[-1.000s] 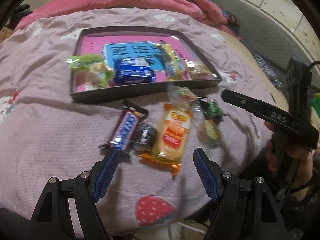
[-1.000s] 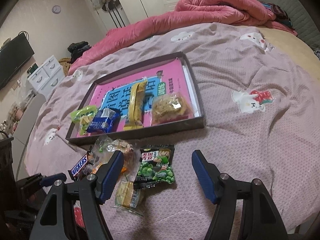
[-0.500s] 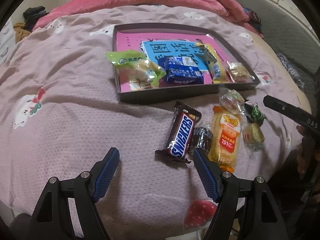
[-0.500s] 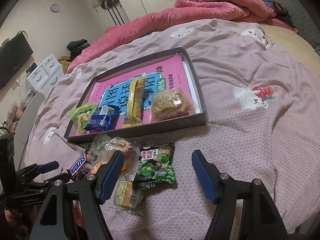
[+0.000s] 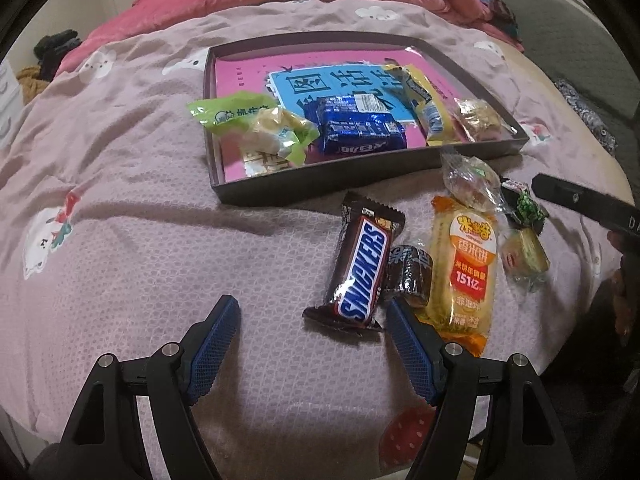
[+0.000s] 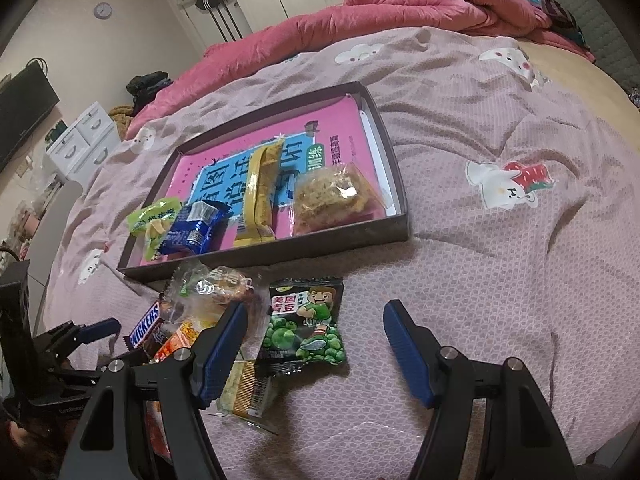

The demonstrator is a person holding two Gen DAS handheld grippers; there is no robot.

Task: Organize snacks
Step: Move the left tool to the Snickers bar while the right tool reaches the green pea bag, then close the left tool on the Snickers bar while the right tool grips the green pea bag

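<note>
Both the left gripper and right gripper, apparently empty, hover over snacks.

Inside the tray lie four snack packets. In front of the tray, on the bedspread, lie six more, possibly seven where wrappers overlap.

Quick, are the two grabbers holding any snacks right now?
Left gripper: open, holding nothing.
Right gripper: open, holding nothing.
</note>
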